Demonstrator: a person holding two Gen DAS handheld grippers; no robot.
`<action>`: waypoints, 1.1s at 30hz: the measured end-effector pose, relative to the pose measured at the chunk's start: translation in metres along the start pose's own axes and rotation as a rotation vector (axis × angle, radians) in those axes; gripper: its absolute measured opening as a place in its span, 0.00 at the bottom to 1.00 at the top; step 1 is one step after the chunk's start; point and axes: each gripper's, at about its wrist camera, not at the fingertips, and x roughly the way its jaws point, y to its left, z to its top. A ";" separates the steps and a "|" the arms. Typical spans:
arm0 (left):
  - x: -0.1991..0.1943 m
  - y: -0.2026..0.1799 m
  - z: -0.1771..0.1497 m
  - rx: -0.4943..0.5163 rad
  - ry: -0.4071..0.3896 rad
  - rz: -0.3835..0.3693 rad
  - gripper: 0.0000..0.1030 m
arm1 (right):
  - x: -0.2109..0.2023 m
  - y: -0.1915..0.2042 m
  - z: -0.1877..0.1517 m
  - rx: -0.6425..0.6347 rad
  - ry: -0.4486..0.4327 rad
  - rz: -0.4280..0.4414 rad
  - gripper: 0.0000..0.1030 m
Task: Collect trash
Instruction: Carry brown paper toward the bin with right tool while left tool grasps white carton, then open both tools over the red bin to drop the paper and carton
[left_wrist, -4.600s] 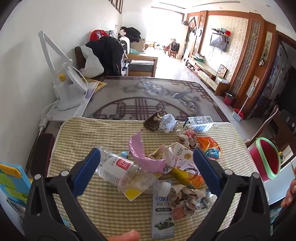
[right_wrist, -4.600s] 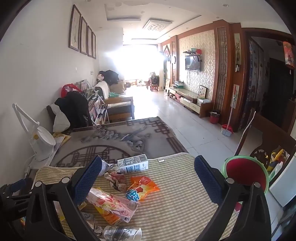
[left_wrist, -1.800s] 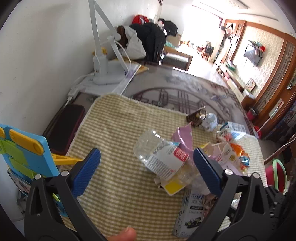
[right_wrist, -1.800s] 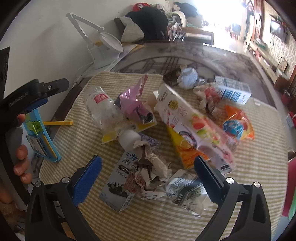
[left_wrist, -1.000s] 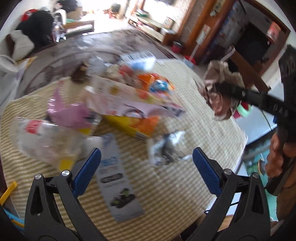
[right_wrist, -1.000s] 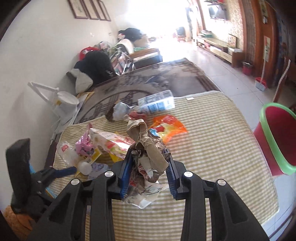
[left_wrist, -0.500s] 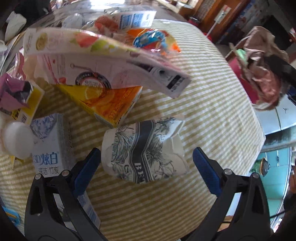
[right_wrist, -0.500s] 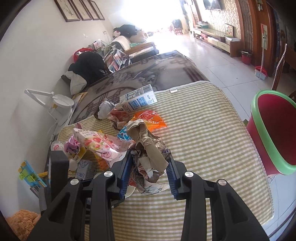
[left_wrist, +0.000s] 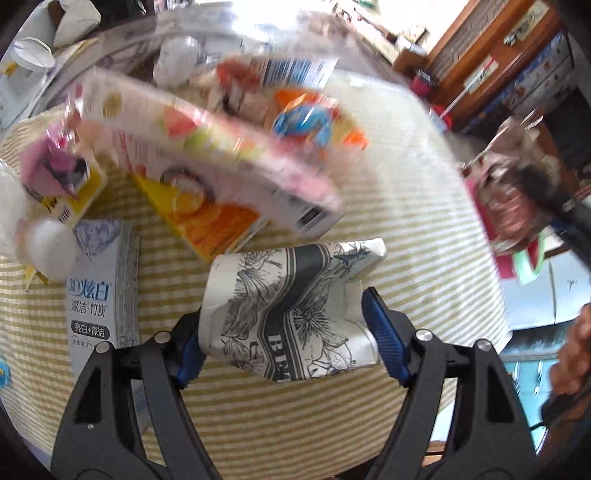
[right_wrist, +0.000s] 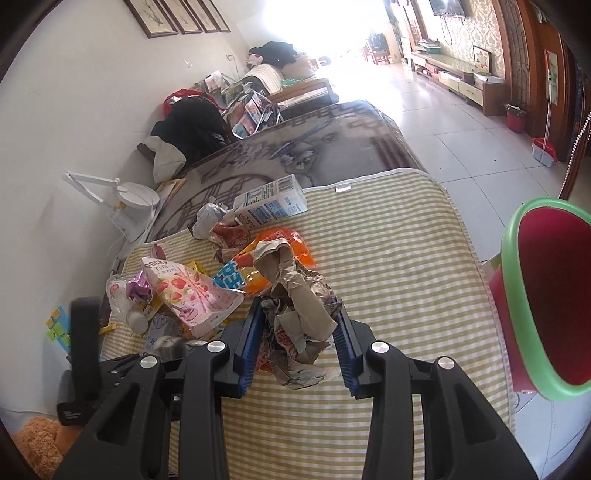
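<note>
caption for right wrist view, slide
Right tool clamps crumpled brown paper above striped mat, red bin alongside.

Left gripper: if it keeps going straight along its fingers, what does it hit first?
The crumpled black-and-white floral wrapper, already between the fingers of the left gripper, whose jaws have just been closing. Past it lies the striped cloth; depth is unclear, but nothing else seems to sit in that line.

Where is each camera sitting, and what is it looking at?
Left wrist view: sits on the left gripper, looking steeply down at a black-and-white flowered wrapper between its closing jaws; a hand shows at the right edge.
Right wrist view: sits on the right gripper, looking across the striped mat toward the red bin, clamping crumpled brown paper.
Both show the pink snack box.
</note>
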 end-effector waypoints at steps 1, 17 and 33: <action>-0.007 -0.002 0.002 -0.003 -0.019 -0.003 0.72 | -0.001 -0.003 0.002 -0.001 -0.001 0.005 0.35; -0.019 -0.124 0.049 0.083 -0.188 -0.115 0.72 | -0.067 -0.125 0.022 0.063 -0.121 -0.247 0.35; 0.013 -0.254 0.078 0.315 -0.160 -0.267 0.72 | -0.098 -0.214 0.002 0.181 -0.123 -0.408 0.41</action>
